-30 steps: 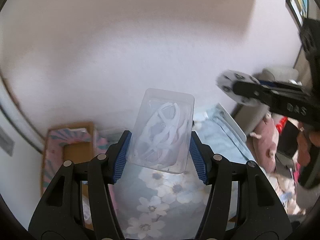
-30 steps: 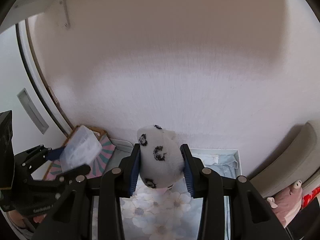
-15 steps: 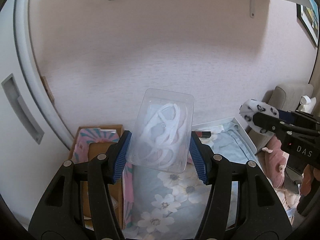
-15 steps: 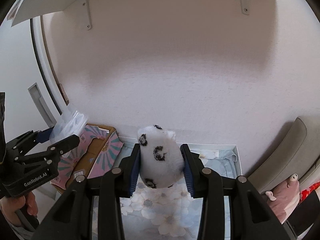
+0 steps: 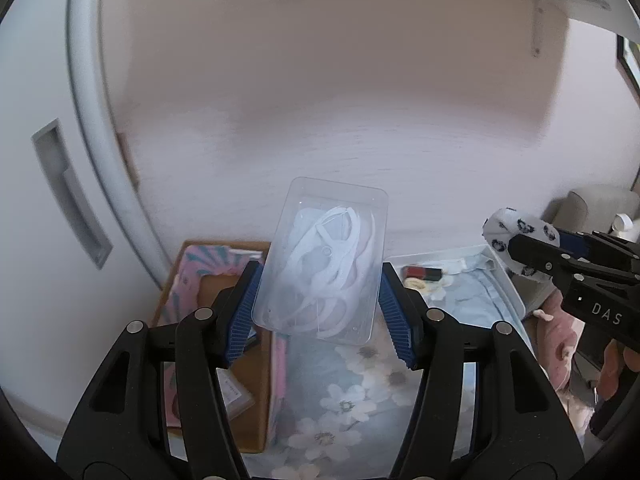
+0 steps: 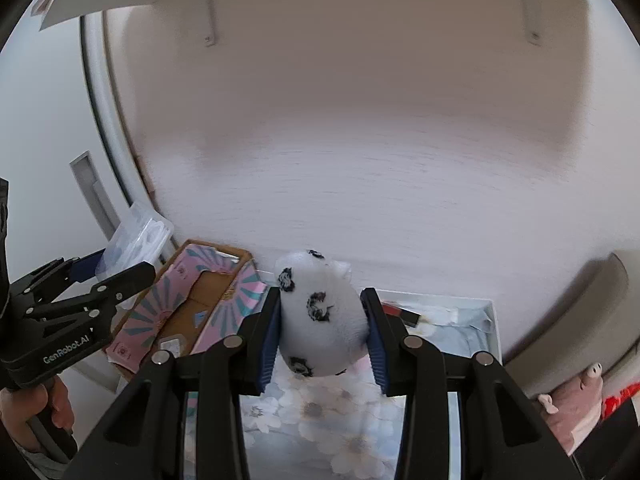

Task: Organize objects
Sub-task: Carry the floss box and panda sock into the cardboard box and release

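My left gripper (image 5: pixel 320 308) is shut on a clear plastic box (image 5: pixel 326 260) with white straps inside, held in the air above the floor items. The box also shows at the left of the right wrist view (image 6: pixel 134 240). My right gripper (image 6: pixel 324 332) is shut on a white rolled sock with black marks (image 6: pixel 320 312), also held up. The sock shows at the right of the left wrist view (image 5: pixel 516 236).
Below lie a white tray (image 5: pixel 508 284) lined with flowered blue cloth and a cardboard box with pink striped flaps (image 6: pixel 188 312). A white door (image 5: pixel 52 184) is at left, a pink wall ahead, a shelf bracket (image 6: pixel 208 16) above, a beige chair (image 6: pixel 592 312) at right.
Both grippers have tilted and swung left with their loads. The door and the cardboard box came further into view. Neither grip has changed.
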`<state>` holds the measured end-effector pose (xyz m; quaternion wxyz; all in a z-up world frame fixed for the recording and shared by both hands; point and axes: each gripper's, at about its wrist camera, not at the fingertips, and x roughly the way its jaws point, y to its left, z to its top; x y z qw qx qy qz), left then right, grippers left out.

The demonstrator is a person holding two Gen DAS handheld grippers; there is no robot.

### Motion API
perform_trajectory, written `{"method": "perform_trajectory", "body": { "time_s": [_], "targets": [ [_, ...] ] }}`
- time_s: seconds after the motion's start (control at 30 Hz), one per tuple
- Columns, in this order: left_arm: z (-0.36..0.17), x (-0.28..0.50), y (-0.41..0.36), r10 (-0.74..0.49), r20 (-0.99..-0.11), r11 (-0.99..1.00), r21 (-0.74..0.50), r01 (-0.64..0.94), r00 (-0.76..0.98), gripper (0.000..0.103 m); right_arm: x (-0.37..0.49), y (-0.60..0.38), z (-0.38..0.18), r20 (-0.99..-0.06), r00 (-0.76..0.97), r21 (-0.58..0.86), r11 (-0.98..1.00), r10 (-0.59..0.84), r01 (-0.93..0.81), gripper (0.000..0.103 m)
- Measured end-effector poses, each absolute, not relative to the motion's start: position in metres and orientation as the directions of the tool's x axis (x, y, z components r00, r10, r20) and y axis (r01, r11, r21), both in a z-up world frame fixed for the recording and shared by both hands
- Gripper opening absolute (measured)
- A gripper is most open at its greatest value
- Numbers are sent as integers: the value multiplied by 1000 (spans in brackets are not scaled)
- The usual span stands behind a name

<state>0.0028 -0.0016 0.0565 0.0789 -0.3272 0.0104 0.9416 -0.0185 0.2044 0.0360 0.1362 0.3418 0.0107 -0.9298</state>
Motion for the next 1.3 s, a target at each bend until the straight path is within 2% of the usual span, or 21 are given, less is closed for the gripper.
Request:
{"method": "perform_trajectory", "body": {
  "time_s": [0.33, 0.77, 1.0, 1.3],
  "targets": [
    [51, 10, -64, 2, -627, -999, -41, 30, -779, 55, -40, 152, 36, -641, -670, 83, -901, -375, 425, 36],
    [28, 17, -132, -140, -688, -970, -50, 238, -712, 55, -65, 60, 33, -661, -542, 87, -770, -519, 632, 36],
    [3, 9, -157, -168, -739, -950, -56, 308, -653, 54, -94, 10, 17, -699, -457, 96, -706, -550, 702, 36],
    [-38, -20, -170, -140, -801, -939, -79, 334, -582, 54, -136, -39, -21, -768, -358, 104, -654, -532, 749, 36]
  ]
}}
